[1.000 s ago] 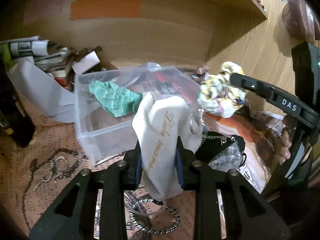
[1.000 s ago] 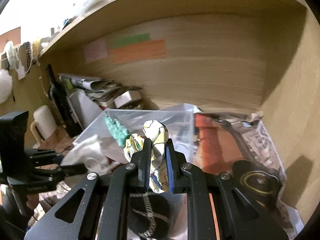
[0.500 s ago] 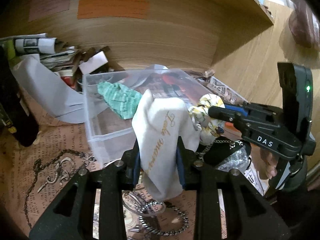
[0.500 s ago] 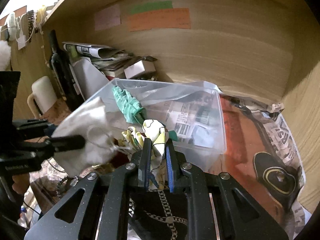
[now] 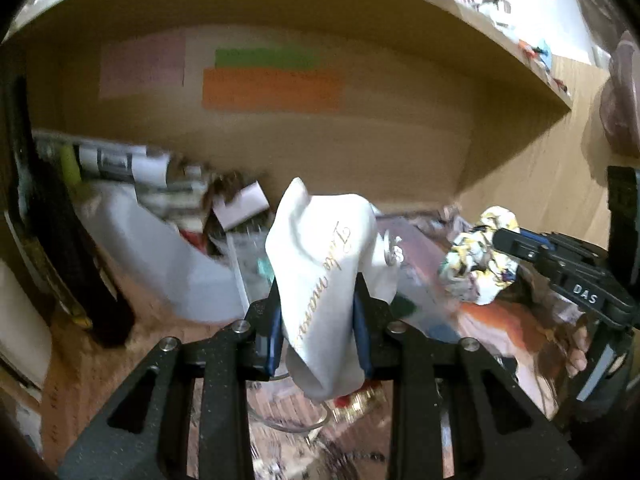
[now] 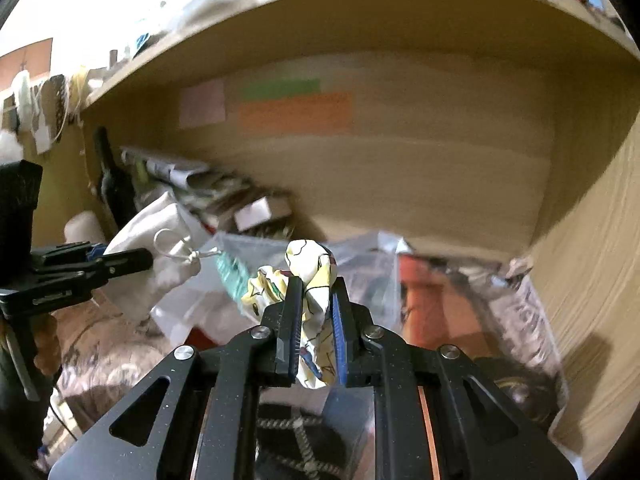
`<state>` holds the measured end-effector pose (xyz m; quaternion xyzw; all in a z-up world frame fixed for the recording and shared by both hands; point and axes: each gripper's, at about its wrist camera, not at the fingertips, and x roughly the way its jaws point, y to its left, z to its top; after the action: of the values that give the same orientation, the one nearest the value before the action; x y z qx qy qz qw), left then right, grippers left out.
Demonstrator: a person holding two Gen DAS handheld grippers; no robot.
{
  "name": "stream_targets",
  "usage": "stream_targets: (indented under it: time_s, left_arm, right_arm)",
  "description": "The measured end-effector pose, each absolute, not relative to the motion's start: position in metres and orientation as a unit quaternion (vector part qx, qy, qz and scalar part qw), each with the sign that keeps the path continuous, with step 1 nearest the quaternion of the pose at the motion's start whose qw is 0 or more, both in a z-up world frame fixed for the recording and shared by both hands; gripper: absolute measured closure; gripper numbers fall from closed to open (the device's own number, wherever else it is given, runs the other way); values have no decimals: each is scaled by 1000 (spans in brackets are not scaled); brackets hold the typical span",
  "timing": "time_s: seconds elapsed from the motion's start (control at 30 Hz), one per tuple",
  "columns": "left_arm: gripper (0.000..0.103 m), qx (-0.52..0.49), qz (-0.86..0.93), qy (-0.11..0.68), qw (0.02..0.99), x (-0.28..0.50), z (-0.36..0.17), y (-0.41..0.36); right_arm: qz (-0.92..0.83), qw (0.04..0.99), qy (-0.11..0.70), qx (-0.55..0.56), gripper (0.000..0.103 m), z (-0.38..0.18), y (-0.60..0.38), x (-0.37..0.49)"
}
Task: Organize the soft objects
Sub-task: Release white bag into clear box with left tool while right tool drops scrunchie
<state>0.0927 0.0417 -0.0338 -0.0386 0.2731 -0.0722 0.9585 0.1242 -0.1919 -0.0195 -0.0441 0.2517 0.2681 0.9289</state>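
Note:
My left gripper (image 5: 318, 300) is shut on a white drawstring pouch (image 5: 324, 256) with gold script and holds it up in the air; the pouch also shows in the right wrist view (image 6: 156, 256). My right gripper (image 6: 314, 292) is shut on a yellow patterned scrunchie (image 6: 310, 276), which also shows at the right of the left wrist view (image 5: 476, 264). A clear plastic box (image 6: 372, 264) stands below and beyond both grippers, with a green ribbed cloth (image 6: 232, 272) in it. Both views are blurred by motion.
Rolled newspapers and a small white box (image 6: 260, 212) are stacked at the back left of the wooden shelf. A dark bottle (image 5: 60, 256) stands at the left. Chains and a bangle (image 5: 296, 424) lie on printed paper below. Wooden walls close the back and right.
Both grippers have risen and tilted upward with their loads, so the box now sits lower in both views. The scrunchie has moved apart from the pouch.

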Motion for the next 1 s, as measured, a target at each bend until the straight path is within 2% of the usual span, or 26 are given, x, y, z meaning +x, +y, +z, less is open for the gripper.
stream_targets:
  time_s: [0.27, 0.5, 0.73, 0.83, 0.9, 1.0]
  left_arm:
    - [74, 0, -44, 276, 960, 140, -41, 34]
    - [74, 4, -52, 340, 939, 178, -78, 31]
    - [74, 13, -52, 372, 927, 191, -101, 28]
    - [69, 19, -53, 381, 923, 194, -106, 24]
    - [62, 23, -56, 386, 921, 197, -110, 23]
    - [54, 26, -57, 384, 921, 193, -110, 21]
  right_arm:
    - [254, 928, 264, -60, 90, -24, -178, 157]
    - [252, 910, 320, -79, 90, -53, -169, 189]
    - [235, 896, 362, -100, 90, -81, -167, 215]
    - [232, 892, 372, -109, 90, -88, -163, 220]
    - [233, 891, 373, -116, 87, -89, -160, 220]
    - [233, 892, 369, -121, 69, -87, -157, 218]
